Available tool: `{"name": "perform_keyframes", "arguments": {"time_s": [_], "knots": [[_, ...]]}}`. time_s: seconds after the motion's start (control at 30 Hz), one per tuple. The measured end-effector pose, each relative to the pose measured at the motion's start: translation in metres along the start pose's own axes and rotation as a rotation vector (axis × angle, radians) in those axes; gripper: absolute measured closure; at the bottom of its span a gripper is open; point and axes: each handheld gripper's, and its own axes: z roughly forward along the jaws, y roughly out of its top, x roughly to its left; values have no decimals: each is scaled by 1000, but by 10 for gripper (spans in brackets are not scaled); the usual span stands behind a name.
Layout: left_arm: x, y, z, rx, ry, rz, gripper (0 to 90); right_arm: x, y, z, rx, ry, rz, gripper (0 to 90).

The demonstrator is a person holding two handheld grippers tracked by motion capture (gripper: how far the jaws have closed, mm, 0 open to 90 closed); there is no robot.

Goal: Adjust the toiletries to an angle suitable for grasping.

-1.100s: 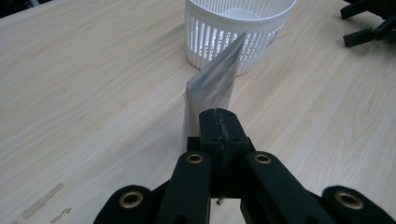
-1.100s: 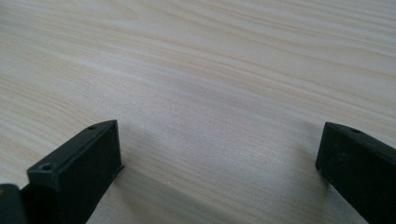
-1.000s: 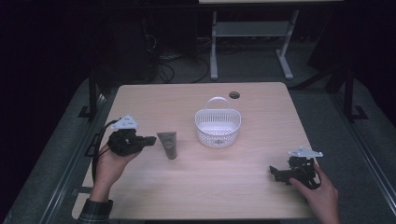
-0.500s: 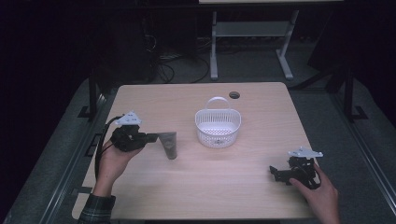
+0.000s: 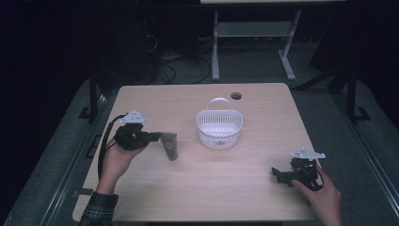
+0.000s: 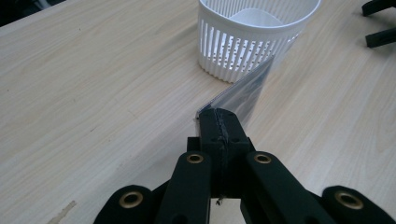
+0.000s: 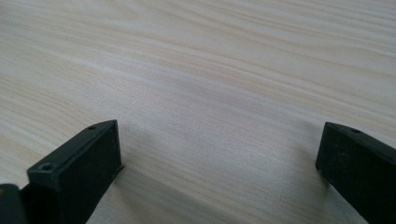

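In the high view, the left gripper (image 5: pixel 153 137) sits at the left of the wooden surface (image 5: pixel 188 193), held in a hand (image 5: pixel 115 160) with a plaid sleeve. Its jaws are clamped on the flat end of a grey tube (image 5: pixel 170 145), which hangs down toward the surface. A white slatted basket (image 5: pixel 219 128) stands at the centre, well apart from the tube. The right gripper (image 5: pixel 277 175) rests at the lower right.

In the left gripper view, the jaws are pressed together on the tube's (image 6: pixel 243 93) crimped end at mid-frame; the basket (image 6: pixel 247 39) stands just beyond, at the top.

In the right gripper view, the jaws stand wide apart at the lower corners, with bare wood (image 7: pixel 210 93) between them.
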Motion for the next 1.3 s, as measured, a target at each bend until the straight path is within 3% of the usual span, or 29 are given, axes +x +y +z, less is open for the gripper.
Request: {"name": "perform_keyframes", "arguments": {"time_s": [0.8,1.13,1.3], "knots": [[10,12,16,9,39,10,898,0,0,0,0,2,0,0],[12,7,8,-6,33,9,895,0,0,0,0,1,0,0],[14,2,4,7,24,6,781,0,0,0,0,0,-2,0]]}}
